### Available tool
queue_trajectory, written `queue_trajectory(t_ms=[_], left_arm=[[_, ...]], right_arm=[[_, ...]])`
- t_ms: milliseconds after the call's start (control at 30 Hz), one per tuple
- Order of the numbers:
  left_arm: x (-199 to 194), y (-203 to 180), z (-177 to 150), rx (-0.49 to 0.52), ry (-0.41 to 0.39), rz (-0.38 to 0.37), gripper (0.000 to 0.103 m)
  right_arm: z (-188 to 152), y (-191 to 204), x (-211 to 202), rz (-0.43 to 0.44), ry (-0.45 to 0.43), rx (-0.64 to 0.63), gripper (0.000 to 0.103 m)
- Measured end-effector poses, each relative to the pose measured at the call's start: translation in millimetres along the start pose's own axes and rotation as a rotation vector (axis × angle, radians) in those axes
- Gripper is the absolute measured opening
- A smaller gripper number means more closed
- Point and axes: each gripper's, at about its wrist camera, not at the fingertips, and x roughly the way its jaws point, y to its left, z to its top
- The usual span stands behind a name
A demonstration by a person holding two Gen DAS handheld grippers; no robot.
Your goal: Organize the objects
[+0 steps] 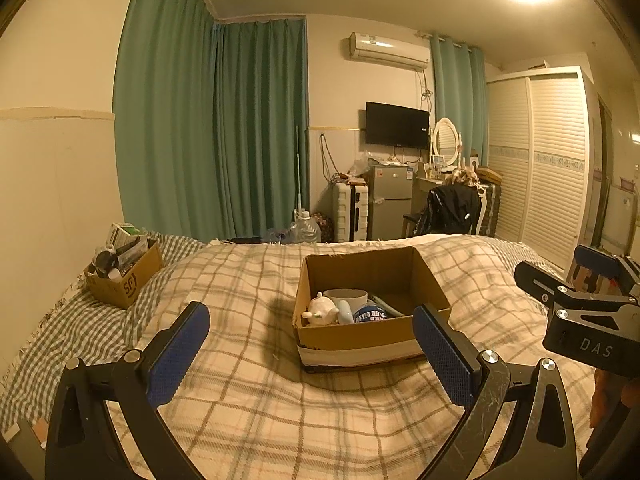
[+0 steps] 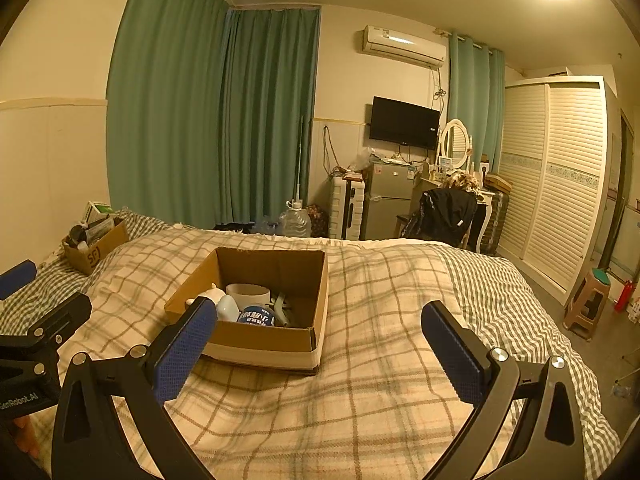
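An open cardboard box [image 1: 360, 338] [image 2: 260, 346] sits mid-bed on the plaid blanket. Inside it lie a white figurine [image 1: 322, 310], a white mug [image 1: 346, 296] [image 2: 248, 294], a blue-labelled can [image 1: 370, 314] [image 2: 256, 316] and a pale bottle [image 2: 228, 307]. My left gripper [image 1: 310, 352] hovers open just short of the box, its fingers empty. My right gripper [image 2: 320, 350] is also open and empty, with its left pad [image 2: 184, 352] in front of the box's near left corner. Each gripper shows at the edge of the other's view.
A second cardboard box [image 1: 122, 280] [image 2: 94, 250] full of small items sits at the bed's far left by the wall. Beyond the bed stand a water jug [image 1: 306, 230], a suitcase, a small fridge and a chair. A stool [image 2: 588, 306] stands on the floor at right.
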Motion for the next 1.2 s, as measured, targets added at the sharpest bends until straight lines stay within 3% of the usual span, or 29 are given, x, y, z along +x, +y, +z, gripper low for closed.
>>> queue_trajectory(t_ms=[1200], left_arm=[[1.2, -2.1, -6.5, 0.0, 0.012, -0.002, 0.103]], right_arm=[[-4.7, 2.3, 5.5, -0.005, 0.02, 0.004, 0.103]])
